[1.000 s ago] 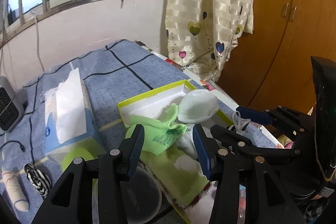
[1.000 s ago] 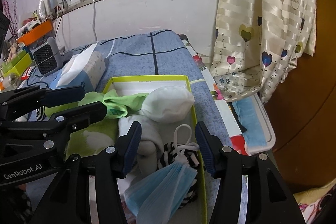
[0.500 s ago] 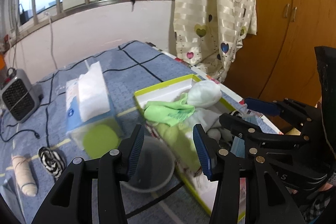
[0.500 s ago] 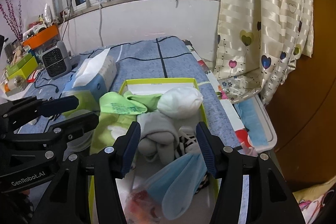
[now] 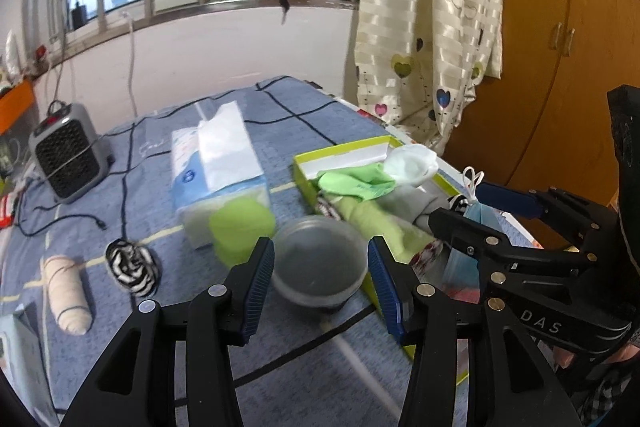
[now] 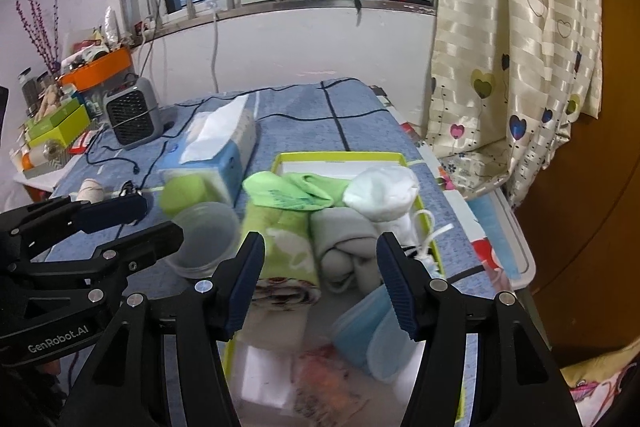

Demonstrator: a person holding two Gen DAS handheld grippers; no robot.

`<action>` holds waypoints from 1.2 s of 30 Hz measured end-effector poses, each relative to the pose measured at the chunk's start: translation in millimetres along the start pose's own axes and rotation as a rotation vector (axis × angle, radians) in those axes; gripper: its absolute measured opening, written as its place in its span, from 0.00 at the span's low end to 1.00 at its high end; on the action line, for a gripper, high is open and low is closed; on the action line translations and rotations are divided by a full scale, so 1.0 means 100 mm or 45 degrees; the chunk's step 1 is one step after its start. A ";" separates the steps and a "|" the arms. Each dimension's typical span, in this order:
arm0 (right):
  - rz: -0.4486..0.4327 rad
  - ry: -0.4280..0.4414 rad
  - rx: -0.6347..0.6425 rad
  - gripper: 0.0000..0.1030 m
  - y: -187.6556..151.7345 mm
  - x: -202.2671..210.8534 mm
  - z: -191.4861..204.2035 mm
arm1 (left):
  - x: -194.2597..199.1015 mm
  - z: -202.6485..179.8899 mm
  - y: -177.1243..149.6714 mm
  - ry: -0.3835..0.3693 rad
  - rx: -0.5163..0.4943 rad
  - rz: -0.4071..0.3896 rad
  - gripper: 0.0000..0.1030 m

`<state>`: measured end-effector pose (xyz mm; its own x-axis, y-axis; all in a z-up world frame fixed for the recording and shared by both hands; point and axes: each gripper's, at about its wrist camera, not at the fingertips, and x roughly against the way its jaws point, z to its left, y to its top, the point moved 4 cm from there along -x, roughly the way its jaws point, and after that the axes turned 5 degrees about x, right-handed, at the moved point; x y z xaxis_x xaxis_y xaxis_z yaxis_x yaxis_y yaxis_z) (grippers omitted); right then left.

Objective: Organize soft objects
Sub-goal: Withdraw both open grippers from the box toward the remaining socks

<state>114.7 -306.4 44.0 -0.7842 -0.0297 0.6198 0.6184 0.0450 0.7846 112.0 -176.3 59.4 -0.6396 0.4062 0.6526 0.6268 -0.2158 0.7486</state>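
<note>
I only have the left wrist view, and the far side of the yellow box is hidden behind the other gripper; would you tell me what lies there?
Observer: The right wrist view shows a blue face mask in the near right part of the yellow box.
Operator: Thank you. Is the right gripper holding anything?
Observer: No. The right gripper is open, its jaws have just been opening, and nothing is pinched between them; it hangs over the grey rolled sock.
Operator: Is anything beyond the box edge on that side?
Observer: Yes, a second blue mask lies outside the box, on the white tray at the table's right edge.
</note>
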 end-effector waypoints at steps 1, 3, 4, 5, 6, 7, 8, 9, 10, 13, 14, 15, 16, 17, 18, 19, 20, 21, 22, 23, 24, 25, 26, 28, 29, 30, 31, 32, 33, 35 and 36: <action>-0.005 0.007 0.002 0.58 0.00 0.01 0.04 | 0.02 0.04 -0.02 0.009 0.008 0.000 0.46; -0.008 0.018 0.007 0.58 0.00 0.02 0.10 | 0.07 0.10 -0.05 0.024 0.016 -0.010 0.46; -0.009 0.025 0.012 0.58 0.00 0.02 0.14 | 0.09 0.14 -0.07 0.032 0.024 -0.009 0.46; -0.010 0.030 0.016 0.58 0.00 0.02 0.17 | 0.10 0.16 -0.07 0.038 0.031 -0.008 0.46; -0.009 0.036 0.020 0.58 -0.01 0.02 0.21 | 0.12 0.19 -0.09 0.042 0.037 -0.010 0.46; -0.011 0.039 0.021 0.58 -0.01 0.02 0.24 | 0.13 0.22 -0.11 0.050 0.046 -0.011 0.46; -0.015 0.048 0.022 0.58 -0.01 0.02 0.28 | 0.16 0.26 -0.13 0.064 0.052 -0.012 0.46; -0.018 0.057 0.023 0.58 -0.01 0.02 0.32 | 0.18 0.29 -0.15 0.075 0.053 -0.017 0.46; -0.019 0.063 0.025 0.58 -0.02 0.02 0.34 | 0.21 0.34 -0.18 0.084 0.062 -0.020 0.46; -0.023 0.085 0.040 0.58 -0.01 0.01 0.48 | 0.27 0.48 -0.24 0.103 0.095 -0.021 0.48; -0.026 0.095 0.043 0.58 0.00 0.01 0.52 | 0.29 0.54 -0.26 0.116 0.112 -0.020 0.48; -0.026 0.101 0.045 0.58 0.00 0.00 0.54 | 0.31 0.59 -0.28 0.128 0.126 -0.021 0.49; -0.027 0.110 0.051 0.61 0.00 0.00 0.59 | 0.33 0.65 -0.29 0.137 0.138 -0.022 0.49; -0.028 0.120 0.059 0.65 0.01 -0.01 0.64 | 0.36 0.71 -0.31 0.152 0.152 -0.023 0.49; -0.028 0.127 0.063 0.66 0.01 -0.02 0.67 | 0.38 0.76 -0.32 0.164 0.160 -0.027 0.49; -0.027 0.139 0.068 0.66 0.02 -0.04 0.73 | 0.40 0.82 -0.33 0.176 0.172 -0.030 0.49; -0.025 0.148 0.072 0.66 0.02 -0.06 0.77 | 0.42 0.89 -0.35 0.187 0.184 -0.031 0.49; -0.022 0.155 0.078 0.66 0.03 -0.07 0.81 | 0.43 0.95 -0.36 0.198 0.196 -0.033 0.49; -0.020 0.159 0.083 0.66 0.04 -0.09 0.85 | 0.44 1.00 -0.37 0.207 0.206 -0.033 0.49; -0.020 0.168 0.092 0.66 0.04 -0.10 0.90 | 0.46 1.06 -0.38 0.219 0.220 -0.033 0.49; -0.019 0.179 0.101 0.66 0.05 -0.12 0.95 | 0.47 1.11 -0.39 0.227 0.228 -0.034 0.50; -0.017 0.187 0.108 0.66 0.06 -0.13 0.99 | 0.47 1.16 -0.40 0.237 0.238 -0.032 0.50; -0.016 0.194 0.115 0.66 0.07 -0.14 1.03 | 0.48 1.22 -0.41 0.250 0.250 -0.031 0.50; -0.014 0.210 0.128 0.66 0.08 -0.17 1.10 | 0.50 1.31 -0.43 0.269 0.267 -0.029 0.50; -0.006 0.218 0.140 0.66 0.09 -0.21 1.17 | 0.51 1.38 -0.44 0.282 0.284 -0.027 0.50; -0.002 0.224 0.150 0.66 0.10 -0.24 1.21 | 0.51 1.45 -0.46 0.293 0.300 -0.025 0.50; -0.001 0.231 0.159 0.66 0.11 -0.25 1.24 | 0.52 1.51 -0.46 0.302 0.313 -0.023 0.50; 0.002 0.244 0.171 0.66 0.12 -0.28 1.30 | 0.52 1.56 -0.46 0.314 0.326 -0.022 0.51; 0.006 0.255 0.180 0.66 0.13 -0.31 1.34 | 0.53 1.61 -0.47 0.325 0.338 -0.023 0.51; 0.012 0.281 0.201 0.66 0.16 -0.37 1.45 | 0.53 1.72 -0.47 0.344 0.361 -0.021 0.52; 0.015 0.285 0.206 0.66 0.17 -0.39 1.49 | 0.52 1.78 -0.48 0.349 0.376 -0.017 0.52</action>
<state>147.9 -156.1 30.4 -0.7353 -0.2474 0.6310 0.5969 0.2047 0.7758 127.8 12.9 37.0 -0.7186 0.1465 0.6798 0.6930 0.0683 0.7177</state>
